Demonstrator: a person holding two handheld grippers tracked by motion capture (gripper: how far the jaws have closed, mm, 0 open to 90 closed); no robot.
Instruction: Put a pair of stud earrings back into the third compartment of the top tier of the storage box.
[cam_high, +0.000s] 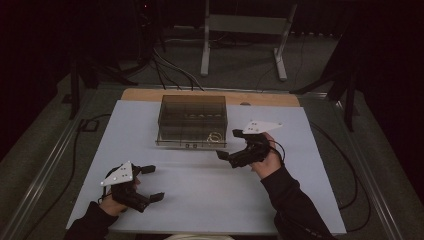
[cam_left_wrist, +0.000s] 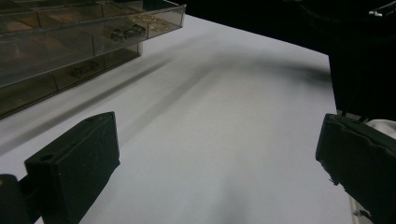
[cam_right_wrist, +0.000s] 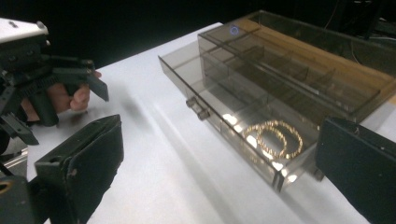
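White bench (cam_high: 210, 195), dark room. Your right gripper (cam_high: 231, 145) and left gripper (cam_high: 152, 182) both gape wide, holding nothing. The smoked organizer box (cam_high: 192, 120) sits near the far edge, long axis parallel to it, gold bracelets (cam_right_wrist: 275, 137) in its front right corner.

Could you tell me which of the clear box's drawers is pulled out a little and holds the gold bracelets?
The bottom drawer: it juts out beyond the closed tiers above it, with the gold bracelets at the end nearest the right gripper.
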